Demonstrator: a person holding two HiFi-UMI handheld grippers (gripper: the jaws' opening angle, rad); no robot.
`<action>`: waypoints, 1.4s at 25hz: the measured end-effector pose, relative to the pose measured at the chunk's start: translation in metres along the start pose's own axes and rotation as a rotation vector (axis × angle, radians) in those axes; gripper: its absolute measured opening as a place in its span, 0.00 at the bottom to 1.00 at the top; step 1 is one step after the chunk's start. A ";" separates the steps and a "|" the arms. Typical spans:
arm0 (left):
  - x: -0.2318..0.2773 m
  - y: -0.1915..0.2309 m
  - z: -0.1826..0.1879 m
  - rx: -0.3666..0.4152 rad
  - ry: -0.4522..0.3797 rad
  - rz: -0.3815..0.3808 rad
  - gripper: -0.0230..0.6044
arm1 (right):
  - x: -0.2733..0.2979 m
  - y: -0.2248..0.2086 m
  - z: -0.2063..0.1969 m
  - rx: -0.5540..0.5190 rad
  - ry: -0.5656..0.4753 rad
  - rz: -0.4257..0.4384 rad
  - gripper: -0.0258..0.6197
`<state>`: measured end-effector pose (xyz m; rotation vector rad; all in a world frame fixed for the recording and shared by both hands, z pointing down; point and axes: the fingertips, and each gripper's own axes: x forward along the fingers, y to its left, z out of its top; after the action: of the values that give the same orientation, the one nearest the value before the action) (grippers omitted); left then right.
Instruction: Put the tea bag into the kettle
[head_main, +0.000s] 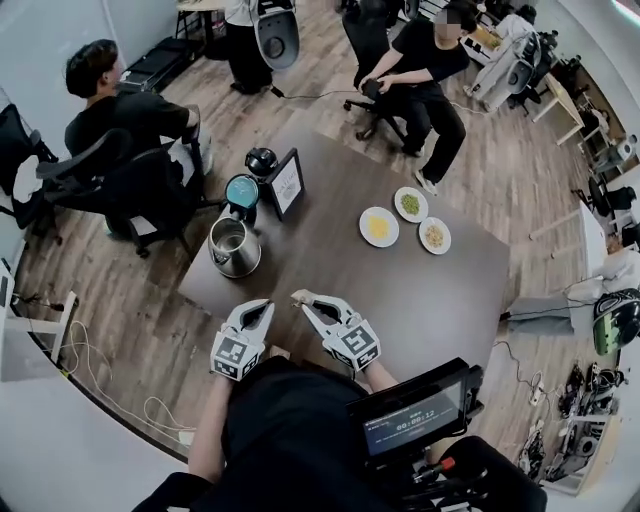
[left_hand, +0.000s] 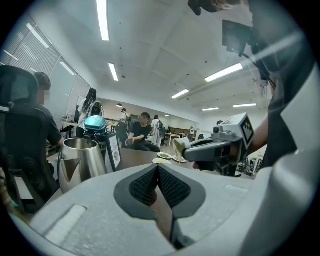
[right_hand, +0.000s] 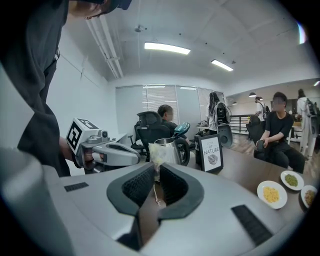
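Note:
An open steel kettle (head_main: 233, 247) stands on the dark table (head_main: 330, 262), ahead and left of both grippers. My right gripper (head_main: 303, 299) is shut on a pale tea bag (head_main: 299, 295). In the right gripper view the tea bag (right_hand: 160, 154) sticks up from the gripper (right_hand: 156, 170), its string hanging down between the pads, with the kettle (right_hand: 172, 149) just behind it. My left gripper (head_main: 262, 306) hovers beside the right one, short of the kettle. In its own view the left gripper (left_hand: 158, 170) is shut with nothing in it, the kettle (left_hand: 80, 160) at the left.
A teal-lidded device (head_main: 242, 190) and a framed sign (head_main: 287, 183) stand behind the kettle. Three small plates of food (head_main: 379, 226) lie at mid-table right. People sit on chairs (head_main: 120, 180) beyond the table's far edges.

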<state>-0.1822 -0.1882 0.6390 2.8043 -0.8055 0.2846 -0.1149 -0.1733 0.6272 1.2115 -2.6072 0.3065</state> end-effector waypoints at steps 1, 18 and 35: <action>-0.002 0.001 0.000 0.001 -0.001 0.005 0.04 | 0.001 0.000 0.001 -0.003 -0.003 0.005 0.10; -0.016 0.016 -0.004 -0.007 0.002 0.049 0.04 | 0.050 -0.013 0.061 -0.119 -0.080 0.092 0.10; -0.049 0.027 0.005 -0.010 -0.026 0.112 0.04 | 0.127 -0.040 0.190 0.117 -0.309 0.165 0.10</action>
<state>-0.2372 -0.1871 0.6261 2.7633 -0.9684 0.2619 -0.1889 -0.3454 0.4900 1.1632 -3.0025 0.3301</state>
